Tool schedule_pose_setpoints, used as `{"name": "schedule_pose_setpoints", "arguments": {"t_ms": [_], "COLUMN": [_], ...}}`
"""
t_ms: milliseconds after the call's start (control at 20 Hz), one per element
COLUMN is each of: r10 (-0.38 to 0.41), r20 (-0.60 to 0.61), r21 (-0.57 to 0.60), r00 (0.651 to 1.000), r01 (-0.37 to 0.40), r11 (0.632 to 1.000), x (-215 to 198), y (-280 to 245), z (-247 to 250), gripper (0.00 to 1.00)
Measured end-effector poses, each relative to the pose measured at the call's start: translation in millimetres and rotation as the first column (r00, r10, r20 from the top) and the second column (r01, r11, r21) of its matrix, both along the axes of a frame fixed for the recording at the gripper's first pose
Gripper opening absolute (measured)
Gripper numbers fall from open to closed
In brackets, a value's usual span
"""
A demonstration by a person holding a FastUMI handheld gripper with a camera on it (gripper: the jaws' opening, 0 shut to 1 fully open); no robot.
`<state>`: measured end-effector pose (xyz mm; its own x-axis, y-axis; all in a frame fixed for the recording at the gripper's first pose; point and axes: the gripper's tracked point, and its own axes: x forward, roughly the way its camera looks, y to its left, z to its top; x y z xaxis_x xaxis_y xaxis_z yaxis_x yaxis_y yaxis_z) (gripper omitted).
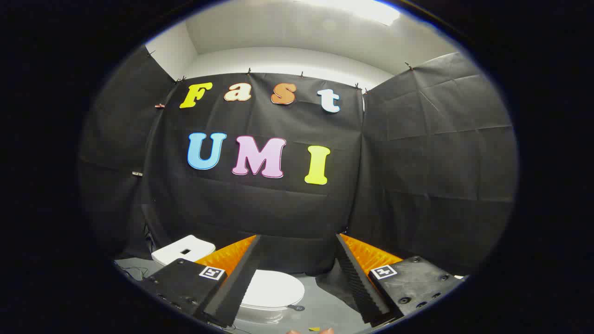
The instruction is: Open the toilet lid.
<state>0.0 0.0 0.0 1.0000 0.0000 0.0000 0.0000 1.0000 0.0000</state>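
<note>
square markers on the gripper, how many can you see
2. One square marker sits on the left finger's black block, the other marker on the right finger's block. The open gripper hangs above the closed toilet lid.

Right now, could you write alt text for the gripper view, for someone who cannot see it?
A white toilet with its lid shut sits on a grey floor, seen between and beyond the open tool, whose two black fingers hold nothing. The white tank stands behind on the left, and black cloth walls surround the booth.
</note>
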Motion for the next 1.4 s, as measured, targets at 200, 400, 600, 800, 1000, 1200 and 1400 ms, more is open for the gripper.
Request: {"name": "schedule_pose_setpoints", "arguments": {"t_ms": [200, 400, 600, 800, 1000, 1200, 1400], "r10": [-0.015, -0.017, -0.014, -0.016, -0.014, -0.001, 0.004], "r20": [0.019, 0.030, 0.033, 0.038, 0.040, 0.068, 0.071], "r21": [-0.006, -0.019, -0.018, -0.021, -0.017, -0.010, -0.037], "r00": [1.000, 0.999, 0.999, 0.999, 0.999, 0.998, 0.997], "r01": [0.015, 0.018, 0.015, 0.017, 0.015, 0.002, -0.002], "r11": [1.000, 1.000, 1.000, 1.000, 1.000, 1.000, 0.999], "x": [-1.1, -1.5, -1.9, -1.7, -0.9, 0.6, 5.2], "y": [1.1, 2.3, 1.9, 2.8, 3.0, 3.2, 2.1], "z": [2.9, 4.7, 5.6, 5.0, 4.0, 2.3, -10.2], "gripper": [0.98, 0.98, 0.98, 0.98, 0.98, 0.98, 0.98]}}
